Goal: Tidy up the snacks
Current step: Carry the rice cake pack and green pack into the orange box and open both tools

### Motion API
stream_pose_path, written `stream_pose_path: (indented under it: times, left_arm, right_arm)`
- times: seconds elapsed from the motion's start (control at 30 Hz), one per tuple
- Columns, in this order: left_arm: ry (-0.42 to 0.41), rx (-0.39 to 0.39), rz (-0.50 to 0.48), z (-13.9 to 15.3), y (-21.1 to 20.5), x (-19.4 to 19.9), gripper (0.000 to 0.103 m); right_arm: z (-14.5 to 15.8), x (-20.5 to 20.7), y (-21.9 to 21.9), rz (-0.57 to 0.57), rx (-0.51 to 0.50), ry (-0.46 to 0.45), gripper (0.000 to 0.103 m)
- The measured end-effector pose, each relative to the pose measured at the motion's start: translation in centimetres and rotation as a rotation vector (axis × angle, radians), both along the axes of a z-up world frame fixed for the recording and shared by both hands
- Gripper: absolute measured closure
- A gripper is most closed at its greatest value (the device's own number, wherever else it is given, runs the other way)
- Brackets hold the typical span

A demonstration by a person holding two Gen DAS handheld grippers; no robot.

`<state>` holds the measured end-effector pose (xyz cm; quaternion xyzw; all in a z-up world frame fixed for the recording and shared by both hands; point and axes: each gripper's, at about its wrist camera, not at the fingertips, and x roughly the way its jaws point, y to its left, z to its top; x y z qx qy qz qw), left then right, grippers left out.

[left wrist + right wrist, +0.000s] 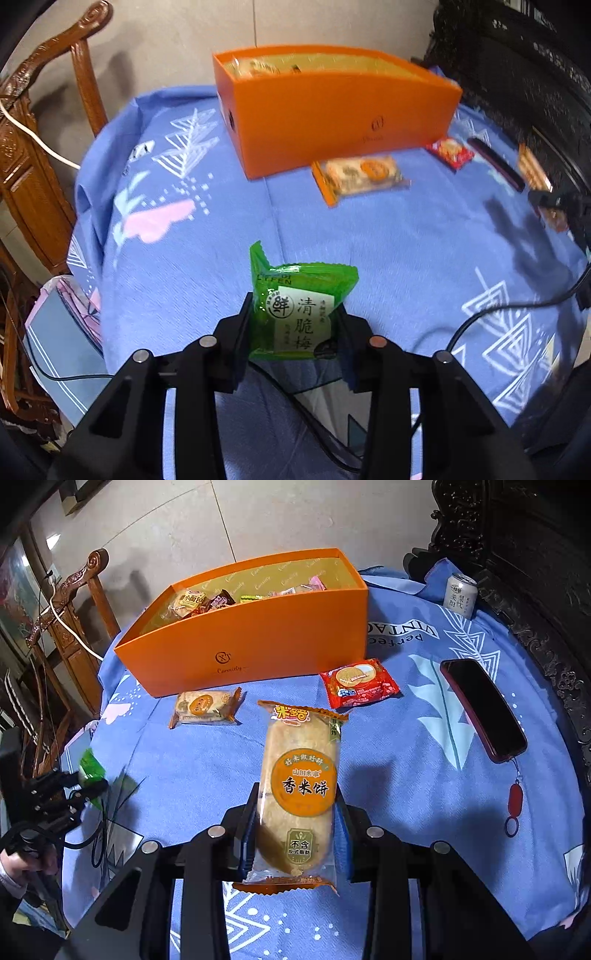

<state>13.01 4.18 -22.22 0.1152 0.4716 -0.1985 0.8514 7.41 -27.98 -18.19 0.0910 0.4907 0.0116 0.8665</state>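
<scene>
A green plum packet (295, 310) is clamped between the fingers of the left gripper (293, 325), held above the near part of the blue-clothed worktop (406, 251). A long rice-cracker packet (301, 794) is pinched lengthwise by the right gripper (295, 830). The orange box (251, 635), holding snacks, stands at the far side; a small cracker packet (205, 706) and a red packet (358, 683) lie just in front of it.

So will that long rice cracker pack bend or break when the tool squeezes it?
The rice cracker pack probably stays fairly stiff: it sticks out straight from the right tool without drooping. The crackers inside look thin, so a hard squeeze may crack them. Its glossy wrapper could slip.
</scene>
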Motion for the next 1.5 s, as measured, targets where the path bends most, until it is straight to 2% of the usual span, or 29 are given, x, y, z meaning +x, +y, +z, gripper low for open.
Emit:
stream_pose_path:
  times: [0.2,0.33,0.5,0.67,0.87,1.13,1.17,1.2,1.23,1.27,1.3,1.33,1.5]
  left_arm:
    - [-0.061,-0.042,0.008,4.1,-1.1,0.9,0.065]
    - [-0.091,-0.073,0.003,6.9,-2.8,2.2,0.065]
    - [-0.115,-0.138,0.011,10.3,-5.4,5.2,0.065]
    - [-0.122,-0.174,0.051,12.6,-8.1,9.9,0.065]
    - [-0.156,-0.146,0.085,14.8,-10.9,15.5,0.065]
    - [-0.14,-0.098,0.129,14.3,-12.6,20.6,0.064]
    - [-0.135,-0.09,0.141,14.1,-12.7,21.3,0.063]
    - [-0.134,-0.087,0.154,14.0,-12.6,21.8,0.056]
    - [-0.135,-0.084,0.17,13.9,-12.6,22.2,0.031]
    - [-0.144,-0.077,0.202,14.0,-12.5,22.4,0.008]
    - [-0.166,-0.074,0.232,14.1,-12.3,22.5,0.005]
    - [-0.182,-0.074,0.245,14.2,-12.2,22.5,0.005]
    - [-0.176,-0.057,0.244,13.9,-11.9,22.4,0.005]
  right_arm:
    - [1.0,0.5,0.4,0.015,0.007,-0.026,0.068]
    - [2.8,1.5,0.5,0.034,0.01,-0.072,0.068]
    - [5.8,4.1,0.3,0.049,0.024,-0.146,0.068]
    - [8.5,8.5,-0.3,0.057,0.035,-0.206,0.068]
    - [10.6,14.0,-0.7,0.073,0.02,-0.252,0.068]
    - [9.9,19.9,-0.7,0.073,-0.001,-0.243,0.068]
    - [9.7,20.5,-0.7,0.074,-0.001,-0.242,0.068]
    - [9.6,20.9,-0.7,0.076,0.001,-0.242,0.066]
    - [9.4,21.5,-0.7,0.079,0.007,-0.24,0.066]
    - [9.3,21.6,-0.6,0.081,0.01,-0.239,0.056]
    - [9.2,21.8,-0.6,0.078,0.007,-0.24,0.04]
    - [9.3,21.7,-0.5,0.064,-0.01,-0.255,0.038]
    - [9.1,20.7,-0.2,0.067,-0.027,-0.254,0.038]
